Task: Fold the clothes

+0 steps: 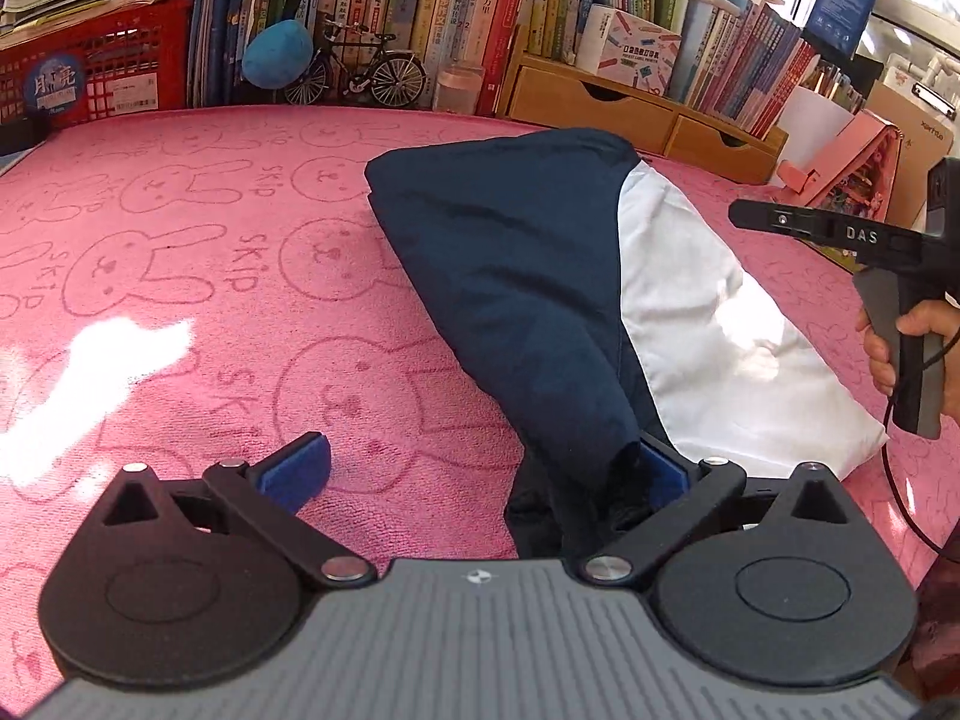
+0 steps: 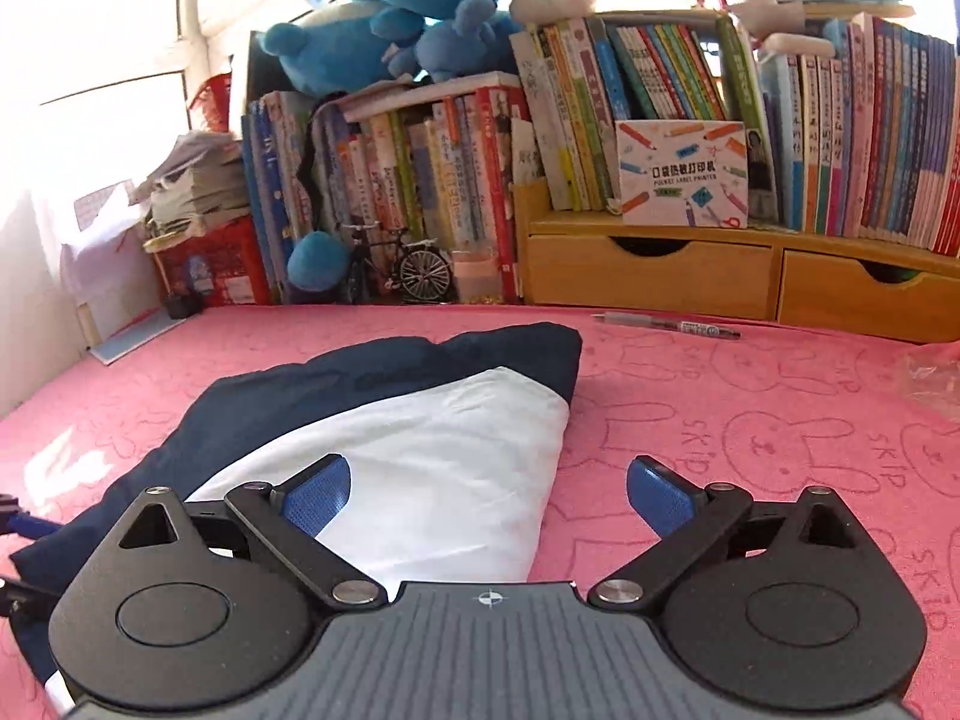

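A folded garment (image 1: 516, 276), navy with a white panel (image 1: 702, 330), lies on a pink rabbit-print towel (image 1: 180, 300). My left gripper (image 1: 480, 468) stands open at the garment's near end. A navy fold drapes over its right pad (image 1: 663, 468), while the left pad (image 1: 297, 468) is bare above the towel. My right gripper (image 2: 489, 498) is open and holds nothing. Its left pad (image 2: 318, 501) hovers over the white panel (image 2: 432, 468) and its right pad (image 2: 660, 501) over the towel (image 2: 750, 420). In the left wrist view a hand (image 1: 900, 336) holds the right gripper beside the garment.
Rows of books (image 2: 660, 120), a wooden drawer unit (image 2: 648, 276), a model bicycle (image 1: 360, 69) and a red crate (image 1: 90, 72) line the towel's far edge. A pen (image 2: 666, 324) and crumpled plastic (image 2: 936, 378) lie on the towel at the right. A pink box (image 1: 840, 162) stands nearby.
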Demonstrator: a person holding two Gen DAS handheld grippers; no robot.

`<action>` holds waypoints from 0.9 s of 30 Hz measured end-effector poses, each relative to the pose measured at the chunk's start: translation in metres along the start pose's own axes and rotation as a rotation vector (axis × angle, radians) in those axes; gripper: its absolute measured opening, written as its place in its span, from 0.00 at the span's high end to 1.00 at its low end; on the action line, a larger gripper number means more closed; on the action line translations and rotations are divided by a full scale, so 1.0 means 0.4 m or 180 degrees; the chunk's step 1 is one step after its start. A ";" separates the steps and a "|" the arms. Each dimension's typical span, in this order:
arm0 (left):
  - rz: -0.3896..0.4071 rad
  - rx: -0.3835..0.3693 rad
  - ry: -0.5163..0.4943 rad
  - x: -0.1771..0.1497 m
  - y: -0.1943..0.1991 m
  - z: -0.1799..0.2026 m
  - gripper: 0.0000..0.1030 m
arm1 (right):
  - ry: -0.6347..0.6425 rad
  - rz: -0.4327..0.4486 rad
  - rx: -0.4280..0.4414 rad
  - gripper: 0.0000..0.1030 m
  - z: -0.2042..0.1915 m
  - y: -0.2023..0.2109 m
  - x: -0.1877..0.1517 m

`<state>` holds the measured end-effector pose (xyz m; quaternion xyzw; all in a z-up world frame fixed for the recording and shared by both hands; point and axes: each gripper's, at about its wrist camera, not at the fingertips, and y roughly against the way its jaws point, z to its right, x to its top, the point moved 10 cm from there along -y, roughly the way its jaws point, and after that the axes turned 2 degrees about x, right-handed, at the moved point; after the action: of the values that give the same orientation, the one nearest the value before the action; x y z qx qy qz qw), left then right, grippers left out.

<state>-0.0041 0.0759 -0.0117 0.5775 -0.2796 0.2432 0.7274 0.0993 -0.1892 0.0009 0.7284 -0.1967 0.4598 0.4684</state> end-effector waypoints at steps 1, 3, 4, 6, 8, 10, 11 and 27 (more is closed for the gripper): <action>0.0007 0.0045 -0.0039 0.001 0.005 0.004 0.00 | 0.0078 -0.0027 0.0042 0.01 -0.017 0.020 -0.011; 0.0031 0.0139 -0.0142 0.004 0.016 0.014 0.00 | 0.0268 -0.0104 0.0105 0.00 -0.051 0.056 -0.039; 0.0048 0.0169 -0.0182 0.005 0.021 0.018 0.00 | 0.0394 -0.0158 0.0127 0.00 -0.068 0.073 -0.057; 0.0082 0.0203 -0.0246 0.009 0.033 0.027 0.00 | 0.0688 -0.0304 0.0108 0.00 -0.096 0.102 -0.107; 0.0099 0.0200 -0.0256 0.010 0.041 0.032 0.00 | 0.0907 -0.0509 0.0063 0.00 -0.108 0.120 -0.167; 0.0103 0.0210 -0.0260 0.011 0.046 0.032 0.00 | 0.0994 -0.0644 0.0000 0.00 -0.103 0.138 -0.221; 0.0101 0.0223 -0.0266 0.012 0.048 0.029 0.00 | 0.0919 -0.0644 0.0009 0.00 -0.095 0.150 -0.237; 0.0817 0.0230 -0.0412 0.311 0.027 0.042 0.00 | 0.0202 -0.0028 0.0186 0.00 -0.107 0.239 -0.147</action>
<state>0.0769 0.0656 0.0844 0.5773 -0.3886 0.3064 0.6495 -0.0193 -0.2070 0.0045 0.7277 -0.1650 0.4862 0.4549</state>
